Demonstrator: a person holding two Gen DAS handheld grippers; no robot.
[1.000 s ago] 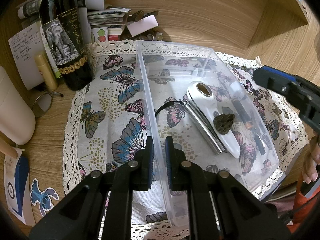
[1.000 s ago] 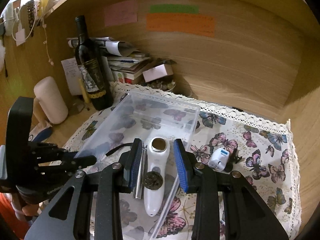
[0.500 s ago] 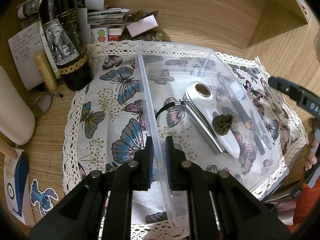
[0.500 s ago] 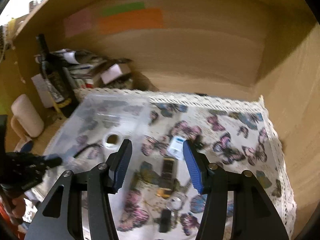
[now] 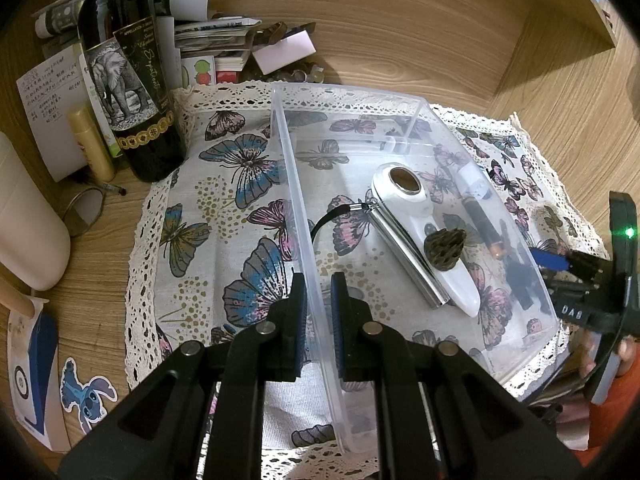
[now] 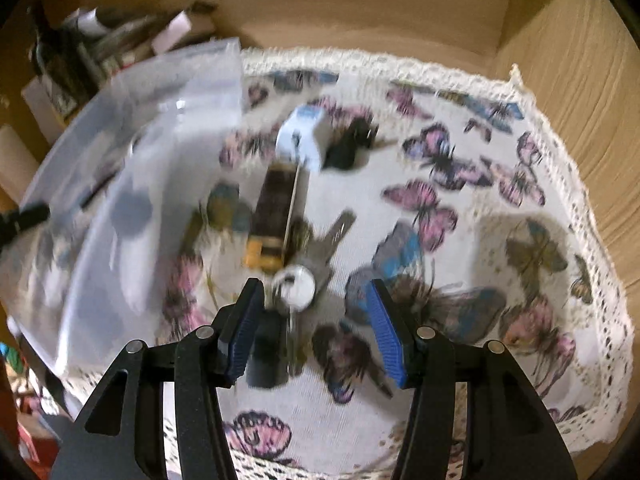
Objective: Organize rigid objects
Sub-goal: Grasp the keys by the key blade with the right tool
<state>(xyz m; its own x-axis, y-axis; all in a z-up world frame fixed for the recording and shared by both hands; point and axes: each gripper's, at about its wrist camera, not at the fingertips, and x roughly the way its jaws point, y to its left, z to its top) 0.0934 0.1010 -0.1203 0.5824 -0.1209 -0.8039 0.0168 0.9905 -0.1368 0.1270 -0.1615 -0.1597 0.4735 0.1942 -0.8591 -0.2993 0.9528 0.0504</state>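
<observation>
Left wrist view: the left gripper (image 5: 319, 312) clamps its jaws shut on the near wall of a clear rectangular plastic bin (image 5: 424, 100), apparently to steady it on the butterfly-print lace-edged cloth (image 5: 224, 184) while items go in. Inside, toward 2 o'clock of the clamp, lie a white handheld device with a round brown-centred head (image 5: 420, 216), a flat silver metal bar on a black cord (image 5: 404, 258) and a dark ridged pod (image 5: 444, 248) resting on the device. A dark wine bottle with an elephant label (image 5: 128, 76) stands off the cloth at 10 o'clock.

Right wrist view, blurred: the right gripper (image 6: 314, 334) has just been opening its blue-padded jaws, which now stand apart with nothing pressed between them, and points down over loose items outside the bin. A bunch of silver keys on a round ring (image 6: 308, 268) lies just past the fingertips at 12 o'clock; a black and orange tube (image 6: 272, 216) and a white and blue cube (image 6: 304, 140) sit farther on. The keys look like the next pick; they lie flat, so a slip seems possible.
</observation>
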